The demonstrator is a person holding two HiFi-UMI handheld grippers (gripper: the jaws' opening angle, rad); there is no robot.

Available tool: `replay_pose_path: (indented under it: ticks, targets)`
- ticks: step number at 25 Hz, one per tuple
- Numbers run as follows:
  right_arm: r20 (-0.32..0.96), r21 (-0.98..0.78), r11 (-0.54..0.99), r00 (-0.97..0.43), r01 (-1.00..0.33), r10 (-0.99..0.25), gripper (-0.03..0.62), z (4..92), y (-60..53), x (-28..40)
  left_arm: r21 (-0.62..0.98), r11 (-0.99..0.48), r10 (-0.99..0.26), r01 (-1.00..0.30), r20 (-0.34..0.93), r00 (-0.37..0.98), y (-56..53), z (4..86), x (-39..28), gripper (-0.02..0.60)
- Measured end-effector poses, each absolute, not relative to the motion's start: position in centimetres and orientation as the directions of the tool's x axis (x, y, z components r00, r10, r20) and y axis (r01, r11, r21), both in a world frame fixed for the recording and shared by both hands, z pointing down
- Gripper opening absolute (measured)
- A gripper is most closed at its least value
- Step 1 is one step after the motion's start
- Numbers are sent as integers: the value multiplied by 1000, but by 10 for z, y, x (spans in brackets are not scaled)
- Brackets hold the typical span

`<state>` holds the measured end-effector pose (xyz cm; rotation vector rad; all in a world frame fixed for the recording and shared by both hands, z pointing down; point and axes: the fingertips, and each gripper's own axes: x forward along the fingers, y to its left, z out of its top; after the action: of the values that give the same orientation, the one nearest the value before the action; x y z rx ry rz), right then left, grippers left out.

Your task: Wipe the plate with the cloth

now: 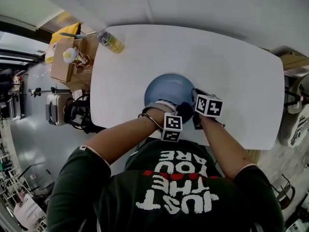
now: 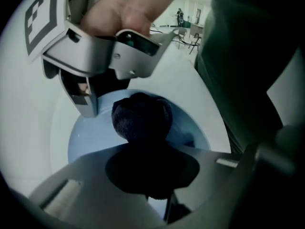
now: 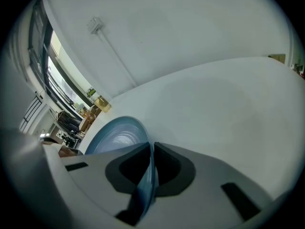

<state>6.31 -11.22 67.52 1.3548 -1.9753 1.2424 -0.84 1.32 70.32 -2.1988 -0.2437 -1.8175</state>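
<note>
A pale blue plate (image 1: 166,87) sits near the front of the white table (image 1: 231,66). My right gripper (image 1: 197,99) is at the plate's right edge. In the right gripper view it (image 3: 151,152) is shut on the plate's (image 3: 116,133) thin rim, which stands tilted between the jaws. My left gripper (image 1: 182,112) is shut on a dark bunched cloth (image 2: 142,117), and the wad presses down onto the plate (image 2: 88,140). In the left gripper view, the right gripper's silver body (image 2: 102,51) and a hand hang above the plate's far side.
A yellow-green bottle (image 1: 110,41) stands at the table's back left corner, also seen as the bottle (image 3: 102,103). A cardboard box (image 1: 63,59) with small items sits beyond the left edge. Chairs and clutter ring the table.
</note>
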Motion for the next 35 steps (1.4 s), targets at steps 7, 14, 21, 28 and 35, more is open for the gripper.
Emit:
replay_pose_path:
  ticks: [7,14,21,28,35]
  targets:
    - [752,-431,135,-438,-892,-492,12,673,-103,67,-250,-965,-225,80,945,237,-79,701,5,54]
    - [748,-446,129,-448,-886,-490,12,675,-103,70,-306,-952,-305,10,951,47,-141,707,-68,52]
    - [742,-452,111,-442,-885,-504,14,676,-109,68,-138,-951,-147,276,989,-9,-46,707,-124,52]
    - [747,-440,118,-436,-890,-502,14,675,-111,65,-89,-921,-45,380,991,124,25,705,-46,52]
    - [753,-421,161,-443,-892,-487,12,673,-106,64,-199,-963,-159,183,964,214,-49,703,15,52]
